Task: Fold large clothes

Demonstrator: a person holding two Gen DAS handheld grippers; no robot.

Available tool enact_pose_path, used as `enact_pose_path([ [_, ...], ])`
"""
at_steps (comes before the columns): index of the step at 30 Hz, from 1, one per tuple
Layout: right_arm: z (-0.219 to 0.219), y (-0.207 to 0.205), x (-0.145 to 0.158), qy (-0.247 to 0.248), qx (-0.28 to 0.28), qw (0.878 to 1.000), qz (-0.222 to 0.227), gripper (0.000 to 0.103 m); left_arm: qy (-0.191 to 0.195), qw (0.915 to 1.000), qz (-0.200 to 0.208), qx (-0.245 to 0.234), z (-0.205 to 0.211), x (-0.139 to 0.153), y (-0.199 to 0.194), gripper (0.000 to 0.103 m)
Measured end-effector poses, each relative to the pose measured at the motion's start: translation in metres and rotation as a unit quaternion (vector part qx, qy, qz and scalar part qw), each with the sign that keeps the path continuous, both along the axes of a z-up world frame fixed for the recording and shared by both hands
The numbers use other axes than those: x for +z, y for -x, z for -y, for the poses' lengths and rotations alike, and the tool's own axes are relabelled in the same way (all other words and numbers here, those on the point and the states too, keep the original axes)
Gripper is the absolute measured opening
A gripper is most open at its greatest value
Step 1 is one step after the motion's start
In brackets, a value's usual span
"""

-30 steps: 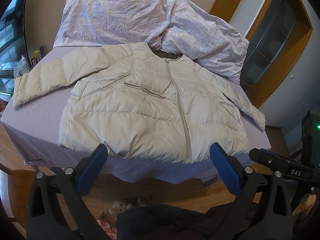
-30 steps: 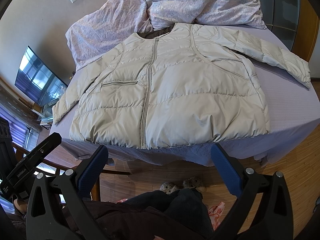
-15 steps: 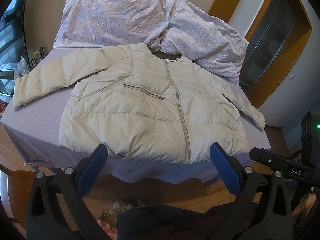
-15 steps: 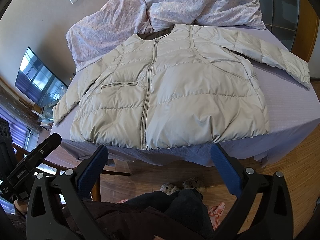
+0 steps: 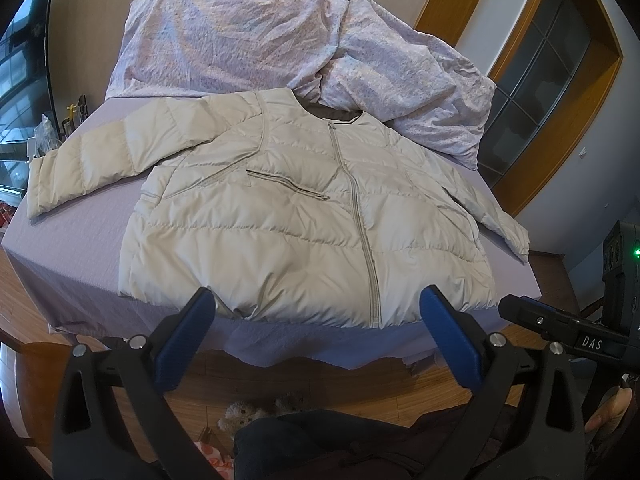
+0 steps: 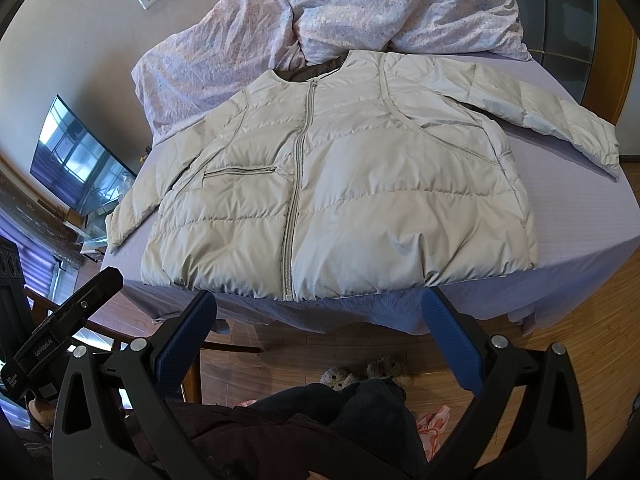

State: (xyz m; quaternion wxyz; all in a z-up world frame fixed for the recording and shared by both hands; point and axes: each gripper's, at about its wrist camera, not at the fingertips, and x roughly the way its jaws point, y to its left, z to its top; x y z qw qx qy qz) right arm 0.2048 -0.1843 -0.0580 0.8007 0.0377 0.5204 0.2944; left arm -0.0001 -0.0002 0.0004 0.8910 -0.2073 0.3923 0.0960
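Observation:
A beige puffer jacket (image 5: 296, 220) lies flat and zipped on the purple bed sheet (image 5: 68, 256), collar toward the far side, both sleeves spread out. It also shows in the right wrist view (image 6: 352, 200). My left gripper (image 5: 316, 300) is open and empty, held just short of the jacket's hem above the bed's near edge. My right gripper (image 6: 318, 302) is open and empty too, also by the hem near the zipper's bottom end. Neither touches the jacket.
A crumpled floral duvet (image 5: 280, 40) lies behind the collar. Wooden floor with fluffy slippers (image 6: 364, 372) is below the bed edge. A TV (image 6: 76, 156) stands left of the bed. A wooden door frame (image 5: 560, 120) is at the right.
Both grippers have drifted very slightly; the jacket sits a touch lower in the left view. Nothing was taken hold of.

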Motion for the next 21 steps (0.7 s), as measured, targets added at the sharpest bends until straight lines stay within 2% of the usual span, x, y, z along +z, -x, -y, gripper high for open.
enact_pose_path([
  [17,0.002,0.0,-0.009,-0.001,-0.001,1.0,-0.001,0.102,0.0,1.0,0.0,-0.001,0.0,0.0,0.0,0.101],
  [21,0.0,-0.015,-0.003,0.0,-0.01,1.0,-0.006,0.102,-0.002,1.0,-0.003,-0.002,-0.004,0.001,-0.009,0.101],
])
